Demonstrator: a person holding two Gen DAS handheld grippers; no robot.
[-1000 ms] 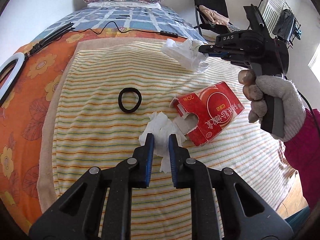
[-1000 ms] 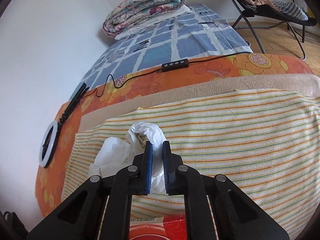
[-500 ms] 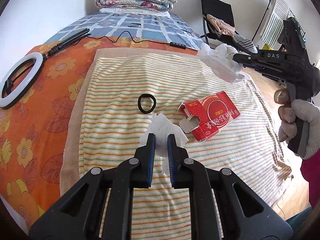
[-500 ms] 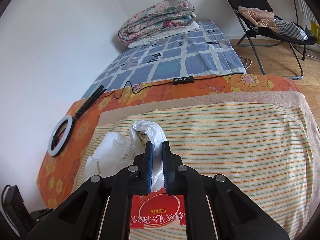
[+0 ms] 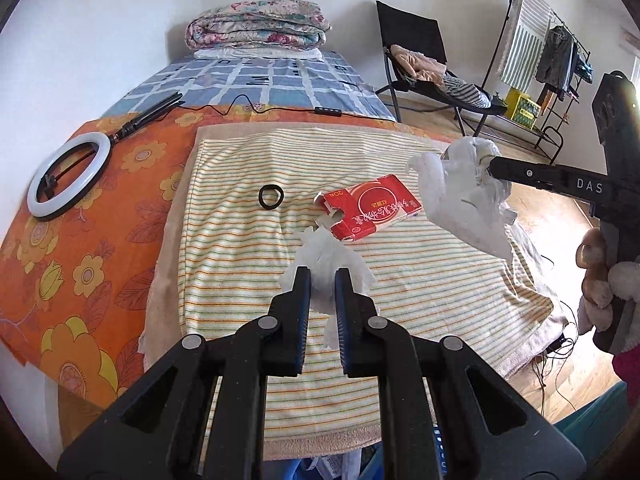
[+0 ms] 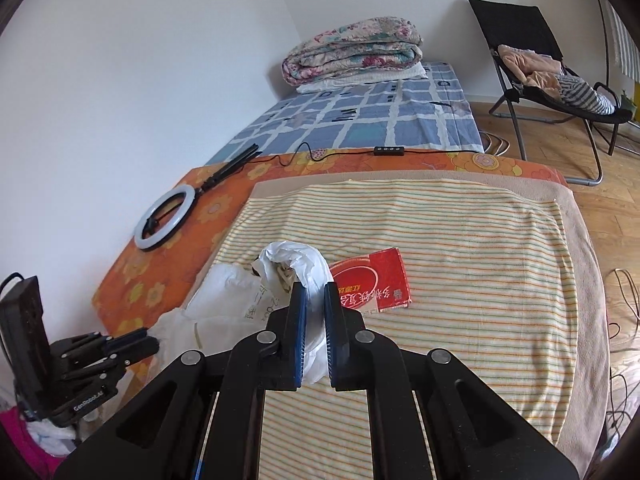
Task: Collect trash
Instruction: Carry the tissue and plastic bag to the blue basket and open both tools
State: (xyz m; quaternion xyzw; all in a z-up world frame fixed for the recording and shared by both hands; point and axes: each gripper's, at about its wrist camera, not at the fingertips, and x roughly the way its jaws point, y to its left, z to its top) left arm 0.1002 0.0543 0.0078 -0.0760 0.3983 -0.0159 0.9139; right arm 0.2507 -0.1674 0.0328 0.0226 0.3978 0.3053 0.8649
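Left gripper (image 5: 322, 276) is clamped on a crumpled white tissue (image 5: 326, 256), held up off the striped towel (image 5: 420, 288); tissue bulges out above and below the pads. Right gripper (image 6: 315, 292) is clenched on a white plastic bag (image 6: 292, 260); bag hangs in the air, its loose body trailing off to the left of the fingers. In the left wrist view the same bag sits at the right gripper's tip over the right edge of the towel, gloved hand (image 5: 600, 276) on the grip below. Something brownish inside the bag's mouth, too crumpled to tell what. Red carton (image 5: 370, 208) with a torn end lies flat on the towel, near the middle, not touched by either gripper. Black hair tie (image 5: 271, 197) lies left of the carton, apart from it. Ring light (image 5: 68, 178) lies on the orange floral sheet (image 5: 80, 240), left of the towel.
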